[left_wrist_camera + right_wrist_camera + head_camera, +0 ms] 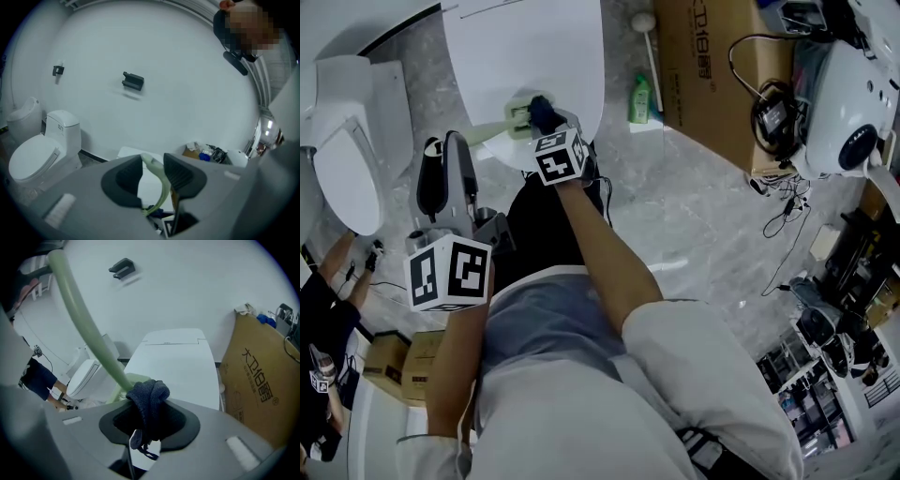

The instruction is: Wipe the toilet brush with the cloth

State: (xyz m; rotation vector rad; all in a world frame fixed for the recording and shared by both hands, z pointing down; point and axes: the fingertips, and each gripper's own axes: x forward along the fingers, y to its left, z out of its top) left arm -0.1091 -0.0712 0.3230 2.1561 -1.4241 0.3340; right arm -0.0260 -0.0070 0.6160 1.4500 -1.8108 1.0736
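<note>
Two grippers hold one brush [84, 329] in the air over the near end of a white table [562, 47].

1. The left gripper [153, 168] has its jaws closed on the upper end of the pale green handle. The handle runs down between the jaws, close against the right-hand one.
2. The right gripper [149, 420] has its jaws closed on a dark blue cloth [146, 397]. The cloth bunches up over the jaw tips and presses against the handle low down, just above the brush's head.
3. In the head view the handle lies nearly level, from the left gripper across to the cloth. The head sits over the table edge.

A toilet [342, 173] stands on the floor at the left, lid down, well apart from the brush. A cardboard box [712, 66] stands right of the table, with a green bottle [639, 98] just beside it.
</note>
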